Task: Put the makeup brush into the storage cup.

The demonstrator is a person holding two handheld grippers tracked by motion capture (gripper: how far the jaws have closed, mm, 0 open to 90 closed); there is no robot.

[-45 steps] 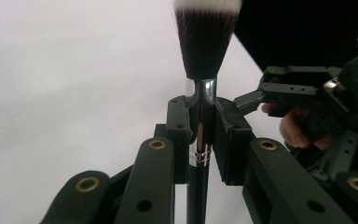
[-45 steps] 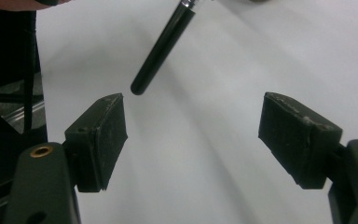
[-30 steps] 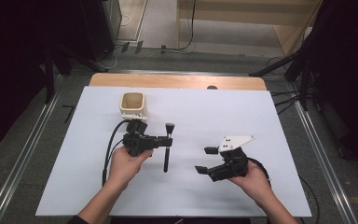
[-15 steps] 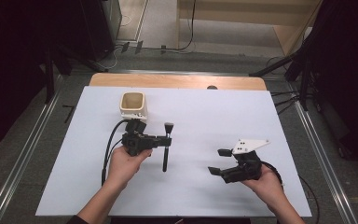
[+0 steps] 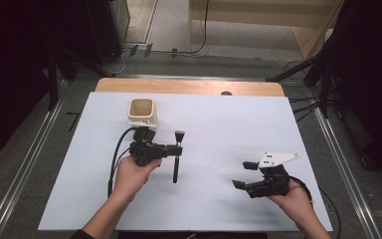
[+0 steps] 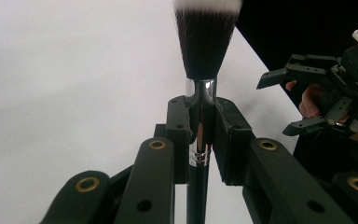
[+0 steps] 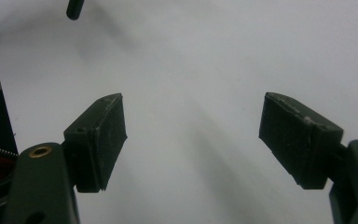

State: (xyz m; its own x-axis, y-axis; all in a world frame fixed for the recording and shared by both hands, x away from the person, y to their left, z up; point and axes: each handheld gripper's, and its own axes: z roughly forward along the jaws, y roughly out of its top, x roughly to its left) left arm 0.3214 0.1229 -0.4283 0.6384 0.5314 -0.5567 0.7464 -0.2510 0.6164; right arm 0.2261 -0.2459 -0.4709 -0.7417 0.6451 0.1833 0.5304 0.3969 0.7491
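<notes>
Clamped on brush [image 6: 199, 93] ferrule by left gripper [image 5: 175, 148] (axis running toward cup [image 5: 142, 111]); right gripper [image 5: 242, 174] agape, well apart.

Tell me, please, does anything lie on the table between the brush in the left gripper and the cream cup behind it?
Nothing visible does. The left gripper is shut on the brush, and the white table between it and the cream cup is bare.
</notes>
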